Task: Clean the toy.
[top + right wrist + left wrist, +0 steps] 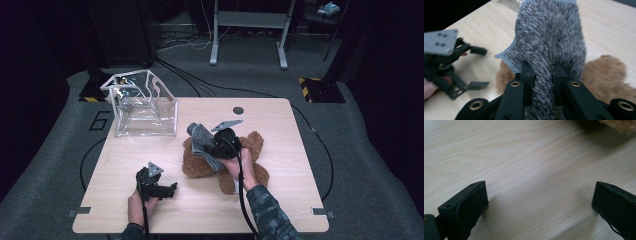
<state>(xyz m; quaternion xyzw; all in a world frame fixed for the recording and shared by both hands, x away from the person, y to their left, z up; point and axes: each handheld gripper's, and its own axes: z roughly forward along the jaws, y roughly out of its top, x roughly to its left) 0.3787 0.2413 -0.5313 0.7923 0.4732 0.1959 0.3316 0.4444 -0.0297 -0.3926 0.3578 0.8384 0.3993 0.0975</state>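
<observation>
Nearest you, your left gripper (159, 189) rests low on the table (280, 210), jaws wide apart and empty; just beyond, your right gripper (543, 75) is clamped on a grey fuzzy cloth (550, 37), lifted above the brown teddy bear (252, 150) lying mid-table; farther back at the left corner stands the clear plastic bag (145, 107), open-topped. By my reading the cloth is picked up but not yet put anywhere; if it and the bear go into the bag, that is all still ahead.
</observation>
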